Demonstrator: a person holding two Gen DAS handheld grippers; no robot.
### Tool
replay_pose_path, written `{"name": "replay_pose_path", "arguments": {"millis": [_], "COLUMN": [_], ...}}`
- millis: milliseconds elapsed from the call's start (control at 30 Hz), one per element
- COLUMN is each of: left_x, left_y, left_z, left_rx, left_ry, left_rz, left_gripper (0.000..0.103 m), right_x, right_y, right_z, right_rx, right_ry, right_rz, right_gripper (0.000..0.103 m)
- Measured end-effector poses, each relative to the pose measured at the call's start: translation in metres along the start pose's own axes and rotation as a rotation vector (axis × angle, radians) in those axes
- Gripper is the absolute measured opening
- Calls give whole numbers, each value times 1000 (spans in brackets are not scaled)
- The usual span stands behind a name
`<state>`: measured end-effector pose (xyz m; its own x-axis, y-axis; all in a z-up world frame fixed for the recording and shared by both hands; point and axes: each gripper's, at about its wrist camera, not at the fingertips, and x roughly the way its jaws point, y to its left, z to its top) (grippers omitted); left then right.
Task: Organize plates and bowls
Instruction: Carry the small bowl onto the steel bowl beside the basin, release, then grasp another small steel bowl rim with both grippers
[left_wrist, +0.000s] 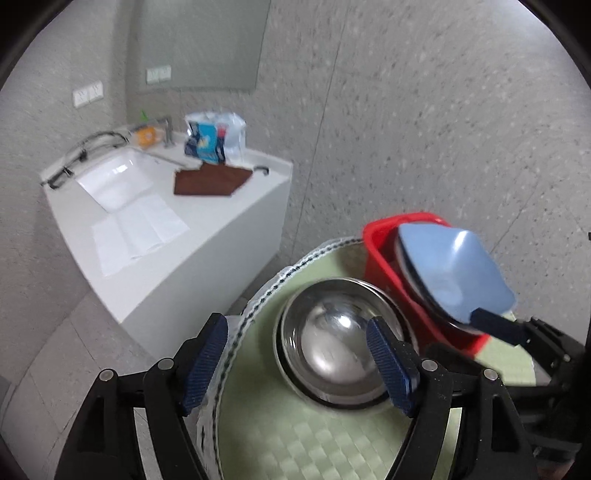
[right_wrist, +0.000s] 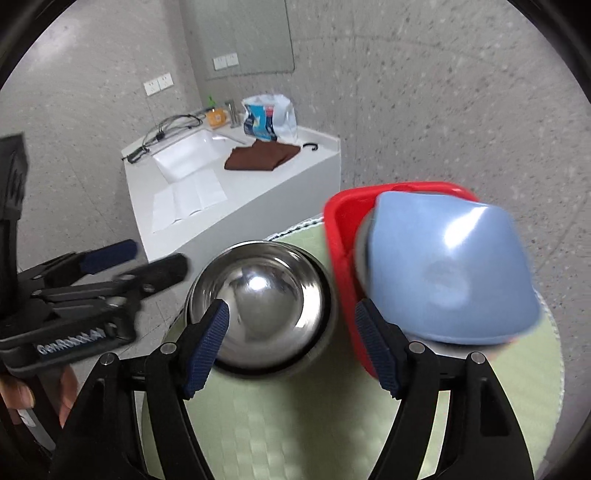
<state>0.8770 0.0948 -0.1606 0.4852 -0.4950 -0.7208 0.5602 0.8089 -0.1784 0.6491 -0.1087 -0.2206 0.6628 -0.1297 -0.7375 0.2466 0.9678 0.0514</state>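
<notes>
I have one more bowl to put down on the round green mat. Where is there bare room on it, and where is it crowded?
The near part of the green mat, in front of the upturned steel bowls, lies bare. Its far side is crowded: the steel bowls stand beside the red bin, which holds the blue bowl. The mat's left strip, between the steel bowls and the white trim, is narrow.

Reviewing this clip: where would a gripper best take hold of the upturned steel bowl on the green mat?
Probably at the bottom rim of the steel bowl, coming from the near side. It sits upside down and its polished dome gives open jaws nothing to pinch, while the rim edge does.
</notes>
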Motion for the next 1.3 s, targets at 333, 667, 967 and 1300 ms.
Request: {"name": "replay_pose_path", "arguments": {"millis": [333,667,967,1300], "left_x": [-110,-127,-113,-91], "left_y": [-81,-131,-143,-135], "left_z": [-138,-251,-263,-235], "left_rx": [-68,-107,-105,-102], "left_ry": [-74,103,183,173], "left_rz": [26,22,8,-90], "left_gripper": [79,73,36,13], "right_x": [-95,-98,-76,-66], "right_y": [-43,-62,-60,-71], "right_z": [-93,-193,-227,-214], "right_rx": [-5,-23,-14,49], "right_ry": [-10,165,266,266], "right_rz": [51,139,232,267], "right_gripper": [80,80,50,10]}}
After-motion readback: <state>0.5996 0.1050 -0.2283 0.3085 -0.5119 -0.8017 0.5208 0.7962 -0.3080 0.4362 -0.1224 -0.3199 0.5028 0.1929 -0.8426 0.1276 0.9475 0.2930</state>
